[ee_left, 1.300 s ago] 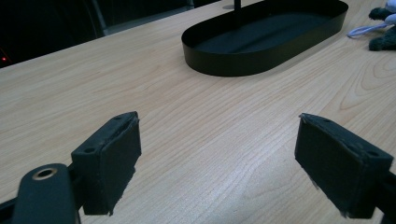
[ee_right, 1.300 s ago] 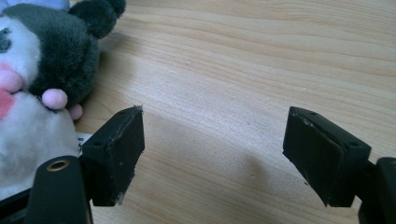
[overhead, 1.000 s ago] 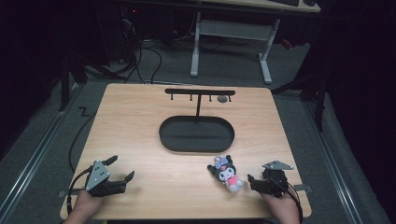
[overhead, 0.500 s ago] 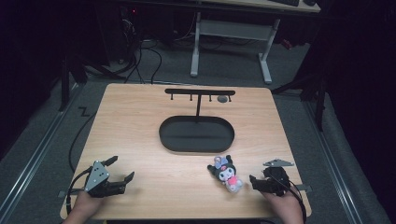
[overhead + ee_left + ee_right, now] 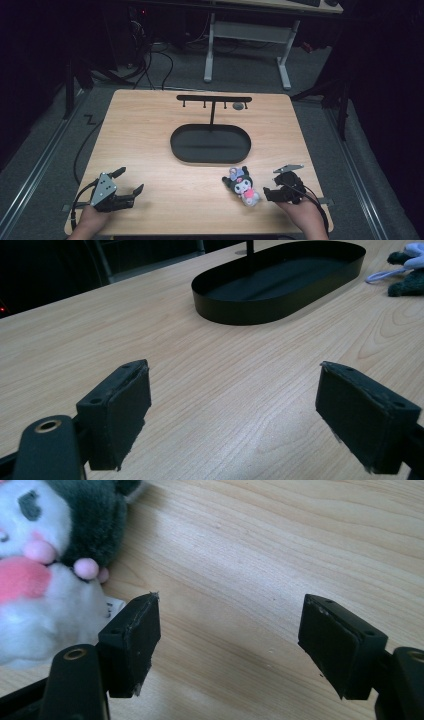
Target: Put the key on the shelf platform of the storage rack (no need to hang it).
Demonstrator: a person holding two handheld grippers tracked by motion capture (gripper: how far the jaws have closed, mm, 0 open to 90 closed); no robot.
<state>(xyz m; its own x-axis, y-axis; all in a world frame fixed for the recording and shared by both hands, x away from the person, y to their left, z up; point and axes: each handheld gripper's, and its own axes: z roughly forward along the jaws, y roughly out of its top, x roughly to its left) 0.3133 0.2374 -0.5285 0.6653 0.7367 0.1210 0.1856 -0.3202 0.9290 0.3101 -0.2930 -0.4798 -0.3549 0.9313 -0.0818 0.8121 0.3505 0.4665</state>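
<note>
A plush toy (image 5: 242, 186) with a black hood, white face and pink front lies on the wooden table near its front right. My right gripper (image 5: 272, 187) hovers just right of it, open. Its jaws have just been closing a little with only bare table between them. In the right gripper view the plush toy (image 5: 45, 565) lies beside the left jaw, outside the right gripper (image 5: 230, 630). At the front left, my left gripper (image 5: 130, 180) rests open; between the jaws of the left gripper (image 5: 235, 405) there is only wood.
A black oval tray (image 5: 210, 157) sits mid-table, with a black T-shaped hook rack (image 5: 214, 99) rising at its far side and a small grey piece (image 5: 238, 106) on one hook. The tray (image 5: 270, 310) lies ahead of the left gripper. Dark floor, cables and a desk frame surround the table.
The right gripper has risen slightly and shifted a little beside the plush toy. The left gripper and the toy have not moved.
</note>
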